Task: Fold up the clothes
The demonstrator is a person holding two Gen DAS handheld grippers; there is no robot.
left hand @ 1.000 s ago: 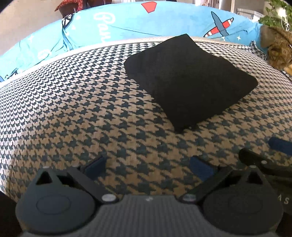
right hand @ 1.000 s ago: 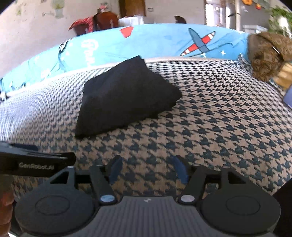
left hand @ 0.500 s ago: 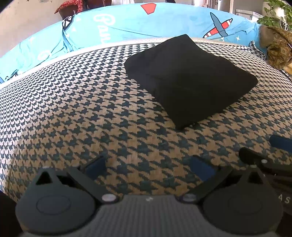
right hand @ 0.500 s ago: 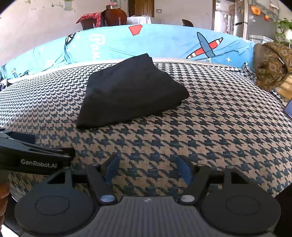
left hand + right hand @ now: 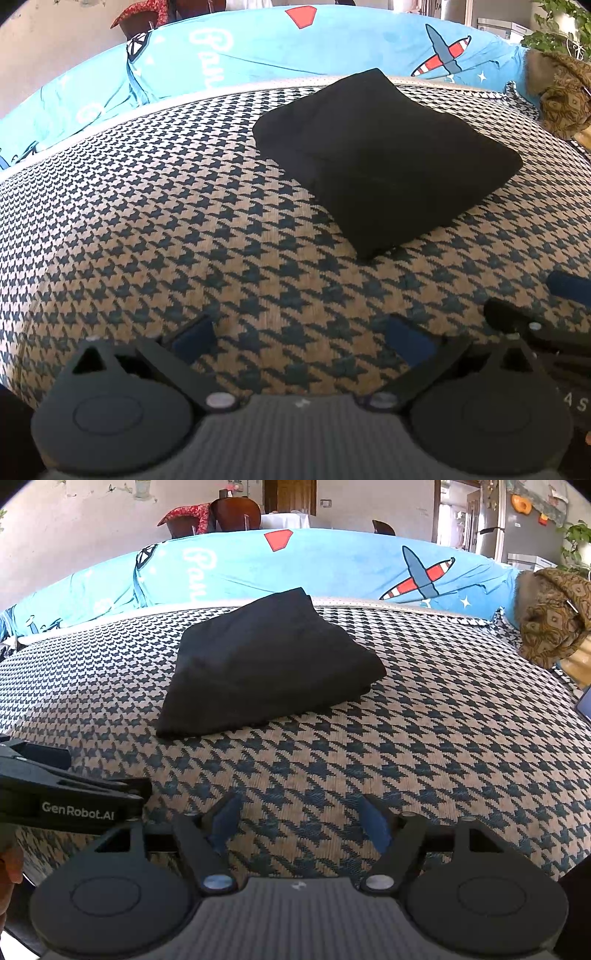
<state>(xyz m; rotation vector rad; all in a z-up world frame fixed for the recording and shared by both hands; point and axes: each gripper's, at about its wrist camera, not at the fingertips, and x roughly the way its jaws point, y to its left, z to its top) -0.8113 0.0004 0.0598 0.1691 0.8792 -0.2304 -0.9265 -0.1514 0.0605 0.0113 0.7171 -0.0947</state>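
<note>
**Hovering clear of a finished fold**

Scanning from the left edge: blue printed cover (image 5: 332,568) runs along the far side of the surface, aeroplane motifs visible; houndstooth blanket (image 5: 166,229) fills the near and middle ground in both wrist views; no loose garment lies on it.

Left gripper (image 5: 301,339): jaws stand well apart, blue pads showing, only blanket pattern between them; nothing gripped; it hangs over bare blanket, near but not touching the cloth.

Centre: black garment (image 5: 266,664) lies folded into a compact, thick rectangle on the blanket, toward the far edge next to the blue cover; edges look stacked and fairly square, one near corner a little soft; no sleeve or tail seen trailing out.

Right gripper (image 5: 299,827): jaws spread wide, nothing between the pads but blanket; clear of the garment, which sits ahead and slightly to its left; the left tool's body shows at the left margin of this view.

Far right: brown patterned cloth (image 5: 550,616) bunched at the blanket's edge, untouched.

Judgement: the fold of the black piece appears complete; step in hand reads as release and stand-off. Next move probably calls for either tidying that soft corner with a light pinch, or reaching right for the brown cloth and spreading it flat; cannot tell whether that cloth belongs to the task.
</note>
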